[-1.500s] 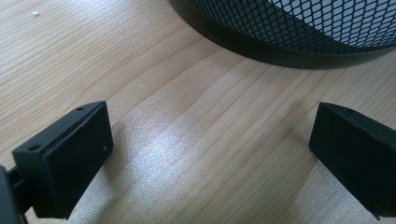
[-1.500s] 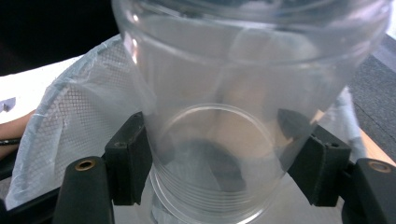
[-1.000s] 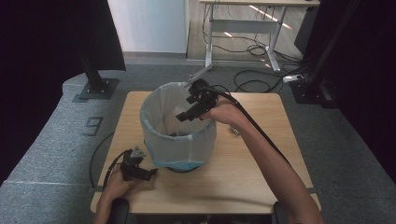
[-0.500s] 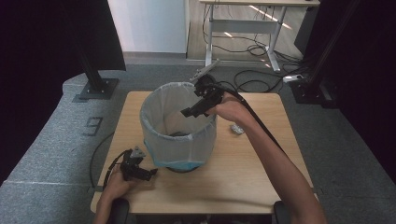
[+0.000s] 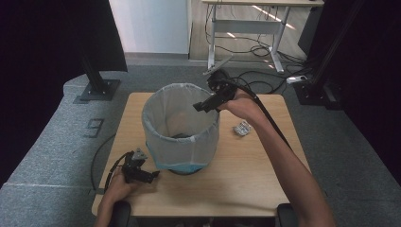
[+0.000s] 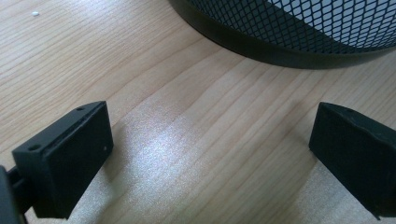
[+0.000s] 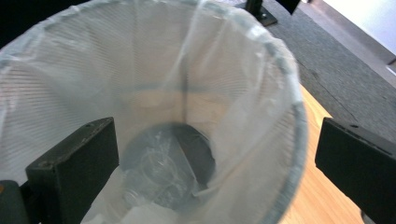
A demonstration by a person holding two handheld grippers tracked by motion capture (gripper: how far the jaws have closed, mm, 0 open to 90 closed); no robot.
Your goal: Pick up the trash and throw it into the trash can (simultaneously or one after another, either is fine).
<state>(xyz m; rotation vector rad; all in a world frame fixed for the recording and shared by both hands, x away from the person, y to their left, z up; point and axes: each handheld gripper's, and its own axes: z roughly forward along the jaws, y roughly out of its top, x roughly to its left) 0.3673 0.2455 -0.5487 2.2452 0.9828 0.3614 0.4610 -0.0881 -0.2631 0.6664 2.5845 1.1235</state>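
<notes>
Left tool (image 5: 152, 176): it rests low on the table (image 5: 255, 179) near the front left corner, held by the person's left hand (image 5: 118, 187), just beside the base of the bin (image 5: 181, 127). In the left gripper view its two black jaws stand wide apart with bare wood grain between them; nothing is gripped. The dark rim of the bin's base and its black mesh wall (image 6: 299, 23) lie ahead of the jaws, apart from them.

Bin: a mesh wastebasket lined with a translucent white bag, standing upright at the middle of the table. The bag is folded over the rim. In the right gripper view a clear crumpled plastic item (image 7: 159, 182) lies at the bottom of the bag; what it is cannot be told. No brand, label or writing can be read on the bin, the bag or the item.

Right tool (image 5: 201, 107): held by the person's right hand (image 5: 241, 106) above the far right part of the bin's rim, pointing down into the opening. In the right gripper view its jaws are spread wide and hold nothing; the bag interior shows between them.

Small crumpled packet (image 5: 242, 128): it lies on the table to the right of the bin, near the right forearm. Any print on it is too small to read.
</notes>
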